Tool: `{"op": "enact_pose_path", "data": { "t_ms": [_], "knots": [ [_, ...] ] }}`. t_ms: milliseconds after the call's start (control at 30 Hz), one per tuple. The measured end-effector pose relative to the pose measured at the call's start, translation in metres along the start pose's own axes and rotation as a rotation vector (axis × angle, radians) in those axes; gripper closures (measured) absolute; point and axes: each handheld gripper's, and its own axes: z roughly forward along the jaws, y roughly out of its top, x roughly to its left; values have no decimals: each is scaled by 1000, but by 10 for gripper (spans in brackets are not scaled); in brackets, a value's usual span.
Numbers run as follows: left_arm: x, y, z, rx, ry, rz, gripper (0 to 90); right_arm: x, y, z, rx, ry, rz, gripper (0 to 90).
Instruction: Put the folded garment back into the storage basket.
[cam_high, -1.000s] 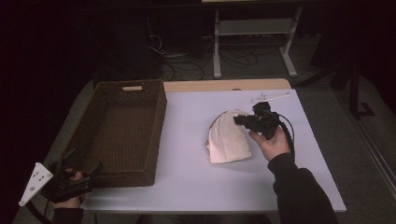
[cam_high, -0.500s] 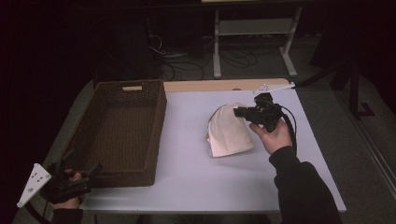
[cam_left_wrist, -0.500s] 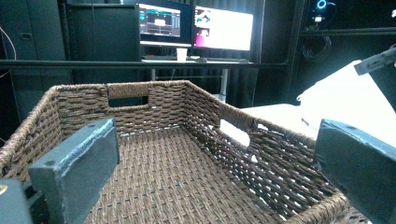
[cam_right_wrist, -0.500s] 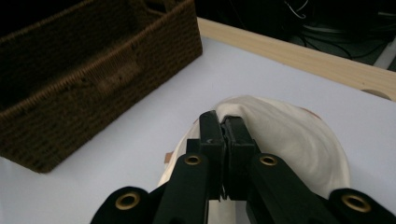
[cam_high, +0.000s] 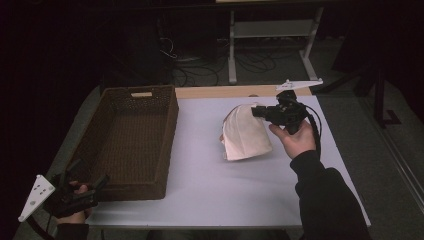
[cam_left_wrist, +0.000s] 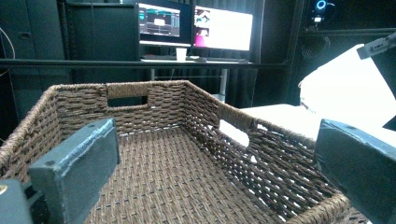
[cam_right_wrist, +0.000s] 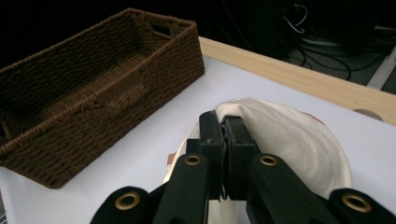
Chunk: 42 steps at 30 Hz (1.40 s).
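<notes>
A cream cloth lies bunched at the middle right of the white table. My right gripper is shut on the cloth's upper right edge and holds that edge off the table. In the right gripper view the jaws press together on a fold of the cloth. A brown wicker basket stands at the left with nothing in it. My left gripper hangs open by the basket's near left corner. Its jaws stand wide apart over the basket's near rim.
A pale wooden strip runs along the table's far edge. A metal stand and cables lie on the dark floor beyond. Lit monitors sit on a shelf behind the basket.
My right gripper has risen and drawn back toward the far right with the cloth's edge, so the cloth stands taller. The left gripper has barely shifted.
</notes>
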Motion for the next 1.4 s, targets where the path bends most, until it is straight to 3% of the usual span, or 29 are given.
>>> {"op": "enact_pose_path", "data": {
  "t_ms": [633, 1400],
  "knots": [
    [0, 0, 0, 1, -5, 4, 0, 9, 37, -3, -35, 24, -29, 866],
    [-1, 1, -3, -13, -9, 0, 0, 19, 64, 3, -47, 53, -60, 866]
  ]
}}
